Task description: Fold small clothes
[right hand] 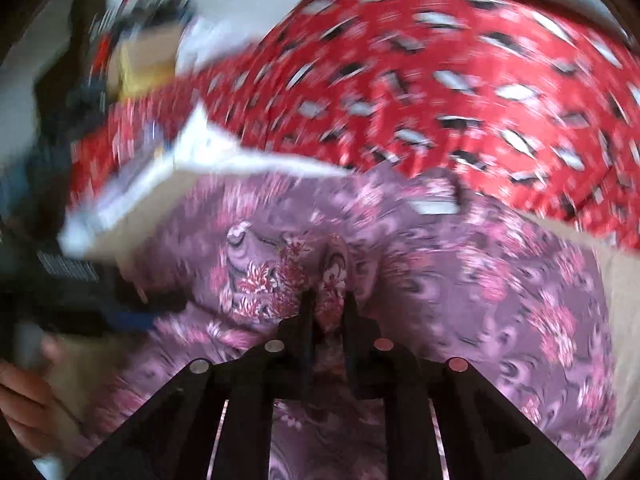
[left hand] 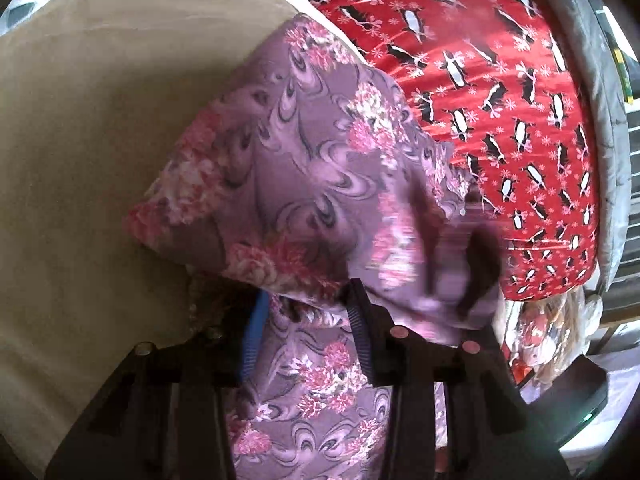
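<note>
Two grippers | left gripper (left hand: 308, 312) and right gripper (right hand: 328, 308): jaws pinching soft purple floral garment (left hand: 280, 184) | glossy red penguin-print fabric (left hand: 500, 80) behind

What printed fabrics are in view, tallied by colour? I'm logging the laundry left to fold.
Purple floral garment: 1, gripped by both the left gripper and the right gripper.
Red penguin-print fabric: 1, lying behind it.
Total: 2. Clutter at the right-wrist view's far left is too blurred to count.
</note>
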The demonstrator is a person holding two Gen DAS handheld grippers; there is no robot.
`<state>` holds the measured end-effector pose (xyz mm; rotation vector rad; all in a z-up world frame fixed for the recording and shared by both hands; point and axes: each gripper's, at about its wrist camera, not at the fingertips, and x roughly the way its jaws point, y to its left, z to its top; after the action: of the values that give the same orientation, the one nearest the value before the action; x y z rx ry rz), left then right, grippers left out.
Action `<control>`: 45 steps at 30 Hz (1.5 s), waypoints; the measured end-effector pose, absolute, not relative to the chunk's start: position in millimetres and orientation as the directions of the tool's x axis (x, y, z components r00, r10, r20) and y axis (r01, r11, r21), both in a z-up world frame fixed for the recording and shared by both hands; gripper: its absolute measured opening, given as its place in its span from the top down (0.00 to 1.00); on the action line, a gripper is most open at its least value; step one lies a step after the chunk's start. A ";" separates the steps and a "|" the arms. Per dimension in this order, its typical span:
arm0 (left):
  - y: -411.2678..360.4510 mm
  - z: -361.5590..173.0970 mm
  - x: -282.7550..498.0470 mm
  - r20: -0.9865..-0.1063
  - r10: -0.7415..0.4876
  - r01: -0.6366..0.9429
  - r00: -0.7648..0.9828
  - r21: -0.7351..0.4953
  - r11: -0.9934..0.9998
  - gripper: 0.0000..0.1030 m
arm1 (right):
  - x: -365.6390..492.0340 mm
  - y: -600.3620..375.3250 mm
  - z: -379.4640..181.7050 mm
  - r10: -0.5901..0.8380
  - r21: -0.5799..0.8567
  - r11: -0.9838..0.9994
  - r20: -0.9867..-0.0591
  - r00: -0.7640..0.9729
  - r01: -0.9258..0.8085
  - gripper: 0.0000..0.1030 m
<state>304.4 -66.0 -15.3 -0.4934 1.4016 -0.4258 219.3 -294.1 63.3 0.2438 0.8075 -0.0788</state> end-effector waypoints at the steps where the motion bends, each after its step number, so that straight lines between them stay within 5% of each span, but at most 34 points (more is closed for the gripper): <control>1: -69.3 -14.3 302.4 -0.825 -0.550 0.000 0.128 -0.555 0.832 0.62 | 209.0 -310.3 68.6 0.050 0.264 0.945 -0.700 0.712 0.193 0.88; 4: -76.6 -12.7 298.2 -0.842 -0.518 0.005 0.152 -0.523 0.852 0.62 | 181.5 -349.6 73.6 0.077 0.409 0.872 -0.656 0.751 0.268 0.88; 7: -88.7 -13.9 293.2 -0.865 -0.472 0.009 0.169 -0.477 0.879 0.79 | 151.7 -394.2 61.4 0.091 0.527 0.774 -0.641 0.762 0.351 0.88; 13: -91.6 -10.1 286.7 -0.879 -0.442 0.030 0.179 -0.444 0.895 0.83 | 96.7 -450.8 19.3 0.061 0.649 0.550 -0.658 0.751 0.525 0.81; 14: -91.7 -11.0 286.7 -0.879 -0.441 0.035 0.180 -0.443 0.896 0.83 | 84.6 -456.6 20.6 0.046 0.686 0.510 -0.624 0.780 0.519 0.78; 17: -91.8 -12.9 286.9 -0.882 -0.434 0.041 0.185 -0.434 0.900 0.83 | 75.5 -455.5 29.2 0.031 0.717 0.503 -0.574 0.818 0.483 0.38; 19: -93.2 -12.6 286.0 -0.886 -0.421 0.052 0.193 -0.419 0.906 0.83 | 84.6 -450.4 33.6 0.032 0.701 0.535 -0.574 0.818 0.471 0.30; 23: -96.3 -7.7 287.1 -0.891 -0.408 0.073 0.200 -0.401 0.913 0.83 | 114.2 -455.1 22.4 0.020 0.618 0.537 -0.689 0.724 0.574 0.38; 24: -94.6 -4.8 287.5 -0.884 -0.422 0.078 0.202 -0.415 0.907 0.83 | 117.1 -456.6 22.8 0.033 0.624 0.537 -0.687 0.726 0.567 0.81; 25: -92.7 -1.8 288.2 -0.877 -0.433 0.084 0.206 -0.426 0.901 0.83 | 121.9 -459.8 26.7 0.062 0.643 0.543 -0.672 0.738 0.540 0.94; 30: -97.0 -12.7 298.1 -0.887 -0.421 0.087 0.190 -0.412 0.907 0.76 | 109.7 -470.0 66.2 -0.036 0.644 0.607 -0.563 0.826 0.465 0.94; 34: -94.9 -16.0 292.2 -0.891 -0.424 0.108 0.164 -0.411 0.905 0.73 | 115.8 -482.3 19.8 -0.036 0.490 0.611 -0.767 0.640 0.621 0.95; 38: -89.7 2.3 273.4 -0.878 -0.448 0.167 0.171 -0.422 0.891 0.73 | 89.4 -479.4 40.8 -0.094 0.476 0.609 -0.751 0.654 0.635 0.83; 41: -110.7 3.7 262.3 -0.907 -0.361 0.243 0.218 -0.308 0.920 0.73 | 67.9 -464.4 71.2 -0.161 0.485 0.663 -0.651 0.742 0.570 0.80; 43: -129.5 -13.6 257.2 -0.945 -0.264 0.278 0.194 -0.205 0.938 0.73 | 73.6 -454.2 59.8 -0.076 0.475 0.696 -0.697 0.713 0.539 0.71; 45: -138.9 -18.6 247.5 -0.949 -0.215 0.307 0.230 -0.139 0.942 0.73 | 85.0 -447.0 32.8 -0.001 0.419 0.715 -0.800 0.600 0.560 0.73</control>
<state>247.5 -138.9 -18.6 0.0828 1.2900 -0.3596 85.0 -447.0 32.8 0.7168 0.8783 -0.3598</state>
